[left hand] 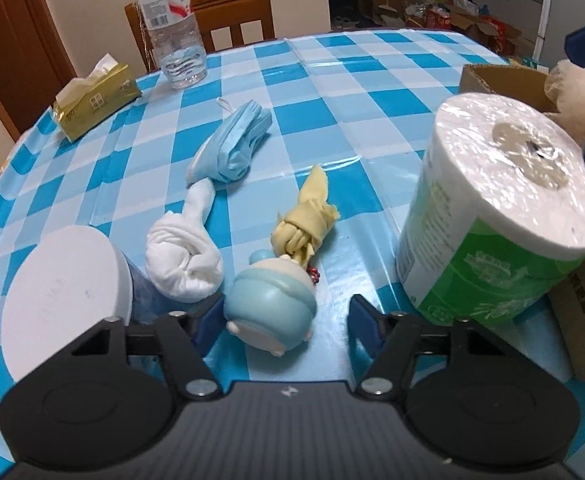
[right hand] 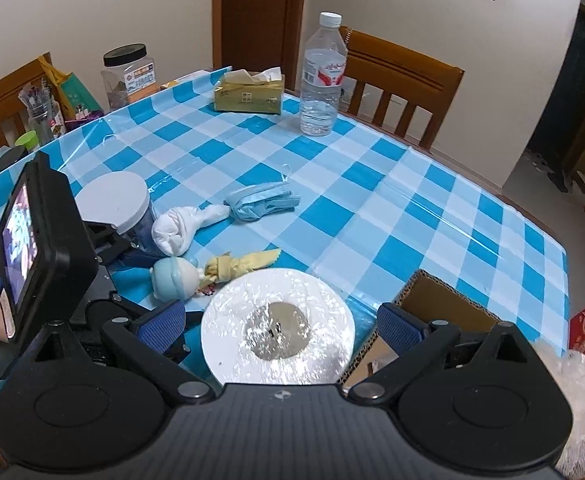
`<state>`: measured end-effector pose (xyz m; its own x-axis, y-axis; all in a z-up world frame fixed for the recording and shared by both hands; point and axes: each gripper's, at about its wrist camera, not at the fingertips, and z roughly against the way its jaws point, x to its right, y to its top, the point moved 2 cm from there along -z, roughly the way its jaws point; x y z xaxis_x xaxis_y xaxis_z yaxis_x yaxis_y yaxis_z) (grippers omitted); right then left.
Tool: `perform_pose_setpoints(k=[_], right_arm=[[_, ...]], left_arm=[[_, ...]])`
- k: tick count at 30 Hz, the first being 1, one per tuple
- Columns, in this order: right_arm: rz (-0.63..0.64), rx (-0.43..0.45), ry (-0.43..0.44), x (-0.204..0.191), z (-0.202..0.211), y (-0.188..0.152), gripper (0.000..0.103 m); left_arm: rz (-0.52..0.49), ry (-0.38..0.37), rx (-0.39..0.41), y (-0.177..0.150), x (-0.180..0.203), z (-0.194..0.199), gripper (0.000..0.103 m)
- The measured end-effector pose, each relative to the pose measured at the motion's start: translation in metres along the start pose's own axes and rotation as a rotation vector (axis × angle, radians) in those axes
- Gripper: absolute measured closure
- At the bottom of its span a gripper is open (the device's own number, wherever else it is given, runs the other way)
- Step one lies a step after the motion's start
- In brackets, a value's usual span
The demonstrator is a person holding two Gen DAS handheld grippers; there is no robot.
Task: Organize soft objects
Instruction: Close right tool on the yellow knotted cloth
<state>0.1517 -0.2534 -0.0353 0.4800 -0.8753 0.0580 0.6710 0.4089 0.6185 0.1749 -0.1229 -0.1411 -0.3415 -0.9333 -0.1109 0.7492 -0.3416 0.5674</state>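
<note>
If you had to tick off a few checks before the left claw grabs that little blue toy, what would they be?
1. Round pale-blue squishy toy lies between the left gripper fingers: ok.
2. Pads pressing the toy: not ok, a gap shows on one side.
3. Knotted yellow cloth clear of the toy: not ok, they touch.
4. Rolled white sock outside the jaws: ok.
5. Open brown cardboard box has room: cannot tell.
6. Right gripper free: cannot tell; it straddles the wrapped white paper roll.

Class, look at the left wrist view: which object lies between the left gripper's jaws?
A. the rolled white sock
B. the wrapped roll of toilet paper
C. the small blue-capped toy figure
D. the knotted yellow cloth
C: the toy figure lies on the tablecloth between the jaws of the left gripper, with the white sock off to the left.
</note>
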Motion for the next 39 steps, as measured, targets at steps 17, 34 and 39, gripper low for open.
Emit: perform_pose_setpoints(k=[17,34,39], right_arm=[[0.106,-0.221,0.135,-0.014,-0.078,0.062,0.0],[-0.094,-0.607,0.139,-0.03,-0.195,0.069,0.022],[-0.089,-0.637,0.121,-0.034,-0.204,0.065,0.036]], left_arm=[[0.104,-0.071,-0.066,-0.022,-0.023,0.018,0.057],[0.131,-0.099,-0.039,-0.043,-0.038,0.038,0.057],[0.124,-0.115,-0.041,-0.045,-0.04,0.037,0.057]])
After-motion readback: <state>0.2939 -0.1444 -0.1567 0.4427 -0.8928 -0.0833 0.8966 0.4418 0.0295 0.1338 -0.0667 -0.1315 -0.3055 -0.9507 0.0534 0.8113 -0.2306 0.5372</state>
